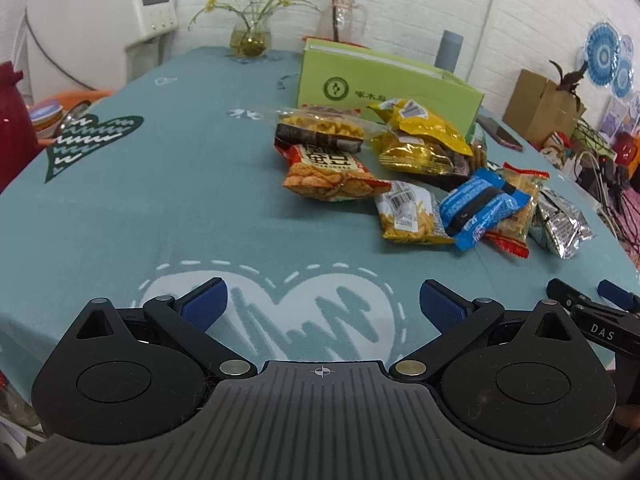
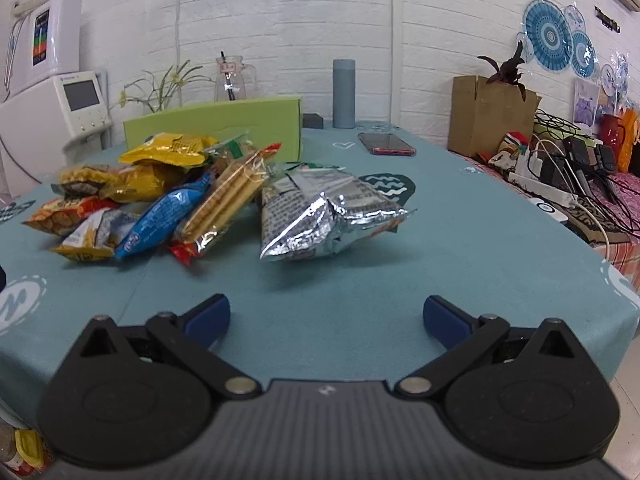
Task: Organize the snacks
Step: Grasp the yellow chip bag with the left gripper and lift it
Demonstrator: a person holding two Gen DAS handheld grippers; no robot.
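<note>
A pile of snack packets lies on the teal tablecloth (image 1: 160,184) in front of a green box (image 1: 384,84). It holds an orange packet (image 1: 332,176), yellow packets (image 1: 420,136), a blue packet (image 1: 480,208) and a silver packet (image 1: 560,224). In the right wrist view the silver packet (image 2: 320,216) lies nearest, with the blue packet (image 2: 168,216) and a biscuit pack (image 2: 228,200) to its left, before the green box (image 2: 216,128). My left gripper (image 1: 324,304) is open and empty above the cloth. My right gripper (image 2: 326,320) is open and empty, short of the silver packet; it also shows in the left wrist view (image 1: 592,300).
A phone (image 2: 386,144) and a grey cylinder (image 2: 344,94) sit behind the pile. A plant vase (image 1: 250,40) and a glass jug (image 1: 340,16) stand at the far edge. A cardboard box (image 2: 488,116) and cables (image 2: 568,176) are off the table's right side.
</note>
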